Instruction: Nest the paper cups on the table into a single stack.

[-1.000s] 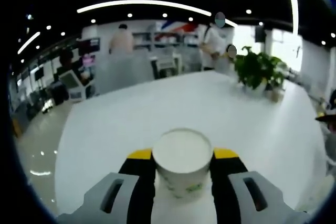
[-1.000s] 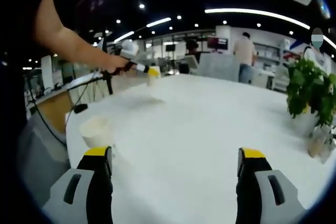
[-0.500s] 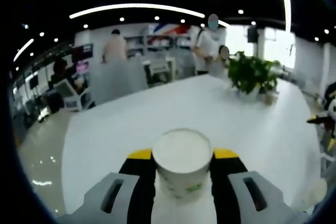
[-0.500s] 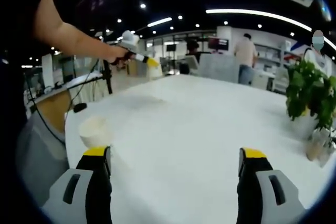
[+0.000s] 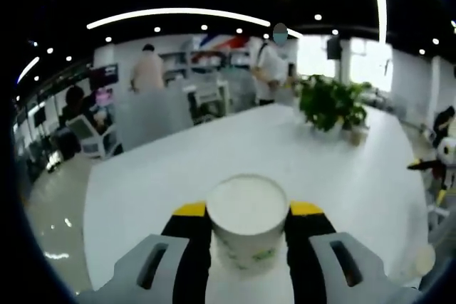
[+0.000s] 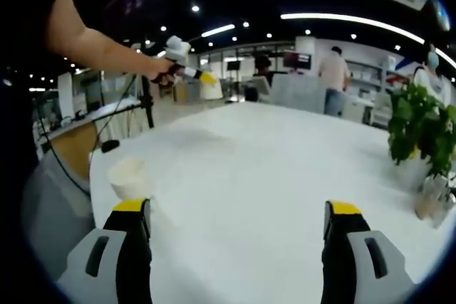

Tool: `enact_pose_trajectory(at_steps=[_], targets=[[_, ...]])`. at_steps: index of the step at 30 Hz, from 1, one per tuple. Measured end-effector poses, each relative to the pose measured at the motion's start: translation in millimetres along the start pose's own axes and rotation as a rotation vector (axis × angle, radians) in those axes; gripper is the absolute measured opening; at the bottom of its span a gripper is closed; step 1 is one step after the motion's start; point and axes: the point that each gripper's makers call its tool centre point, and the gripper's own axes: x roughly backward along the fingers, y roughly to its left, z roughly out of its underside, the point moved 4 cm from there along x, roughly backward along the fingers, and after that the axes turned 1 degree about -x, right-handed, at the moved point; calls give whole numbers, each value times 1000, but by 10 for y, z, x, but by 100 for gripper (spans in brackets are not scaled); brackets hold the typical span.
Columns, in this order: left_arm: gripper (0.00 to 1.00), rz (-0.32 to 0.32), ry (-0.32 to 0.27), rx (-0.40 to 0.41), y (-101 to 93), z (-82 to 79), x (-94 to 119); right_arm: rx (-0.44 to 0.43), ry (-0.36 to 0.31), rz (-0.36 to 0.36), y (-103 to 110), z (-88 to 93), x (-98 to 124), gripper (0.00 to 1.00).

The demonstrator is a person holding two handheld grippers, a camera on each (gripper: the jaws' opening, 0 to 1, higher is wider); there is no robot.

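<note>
The left gripper (image 5: 247,220) is clamped on a white paper cup (image 5: 247,218) lifted over the white table (image 5: 214,161); carry it level above the second cup (image 6: 129,178) near the table edge; the right gripper (image 6: 239,222), jaws wide apart, should brace that one

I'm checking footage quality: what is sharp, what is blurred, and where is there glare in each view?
Left gripper view: the held cup and left gripper look fairly sharp; the plant and background are soft, and ceiling strip lights curve from fisheye distortion. Right gripper view: the cup on the table is slightly soft, the white table is washed out, and the right gripper is clear.
</note>
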Motion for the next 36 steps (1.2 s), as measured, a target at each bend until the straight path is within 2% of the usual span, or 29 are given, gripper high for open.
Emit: enact_pose_trajectory(at_steps=[4,5,10,16,20,23,36], targets=[[39,38,-12,1,-103,-99,12,3,-4,0,0,-14,1,100],[39,47,-7,-25,-137,-114,7,5,-6,-1,4,-22,3,100],[39,71,10,-47,-262,-157,18,9,-12,-4,24,-53,15,100],[39,89,0,-69,-356,-208,65,10,-29,1,46,-135,42,100],[39,128,-18,-61,-467,-293,118,15,-38,-4,63,-181,60,100],[39,162,-8,-75,-596,-321,163,20,-42,-7,66,-204,65,100],[39,234,-16,-111,-931,-420,370,37,-51,-34,138,-282,53,100]])
